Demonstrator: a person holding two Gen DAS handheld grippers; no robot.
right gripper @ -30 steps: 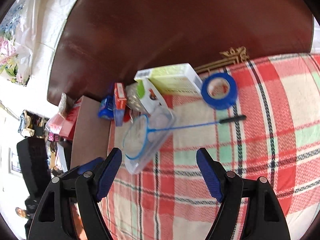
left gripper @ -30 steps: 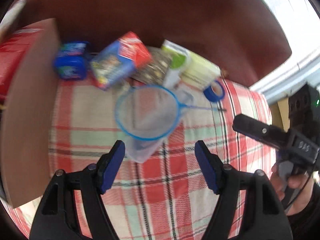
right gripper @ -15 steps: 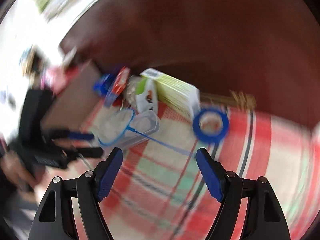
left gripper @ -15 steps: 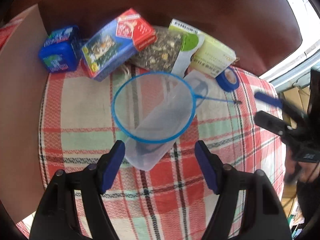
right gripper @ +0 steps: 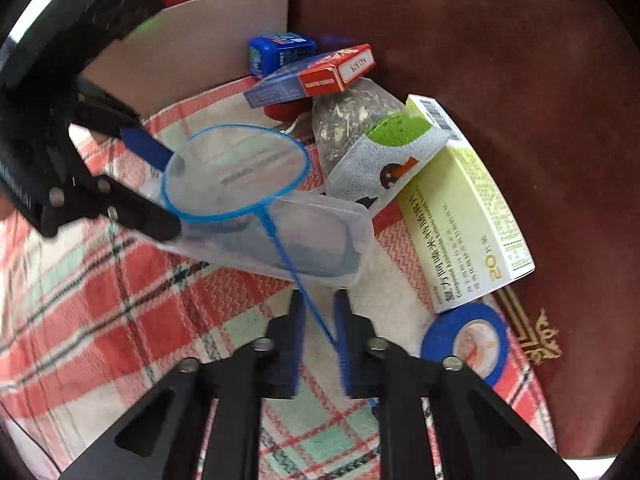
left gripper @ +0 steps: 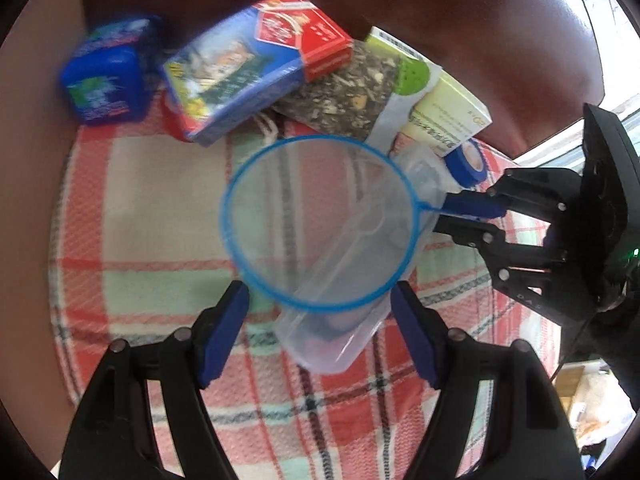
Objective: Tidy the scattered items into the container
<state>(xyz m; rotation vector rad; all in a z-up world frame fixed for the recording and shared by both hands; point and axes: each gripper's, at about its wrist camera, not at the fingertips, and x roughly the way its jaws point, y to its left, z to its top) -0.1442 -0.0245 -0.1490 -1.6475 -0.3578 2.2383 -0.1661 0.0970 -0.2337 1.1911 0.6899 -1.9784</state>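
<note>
A small blue-rimmed net (left gripper: 320, 224) lies over a clear plastic tub (left gripper: 340, 320) on a red plaid cloth (left gripper: 160, 216). In the right wrist view the net (right gripper: 236, 172) has its thin handle (right gripper: 296, 268) running between my right gripper's fingers (right gripper: 318, 320), which stand nearly shut around it. My left gripper (left gripper: 320, 320) is open, its fingertips either side of the tub's near end (right gripper: 280, 240). The right gripper also shows in the left wrist view (left gripper: 460, 216) at the net's handle.
Behind the net lie a blue tin (left gripper: 104, 80), a blue-and-red box (left gripper: 256, 60), a bag of dried mix (left gripper: 344, 88), a pale green box (right gripper: 468, 208) and a blue tape roll (right gripper: 468, 340). A cardboard box wall (right gripper: 192, 48) stands at the left. Dark wood lies beyond.
My right gripper swung round to the net's handle and closed its fingers around it. My left gripper moved closer to the tub and stayed open.
</note>
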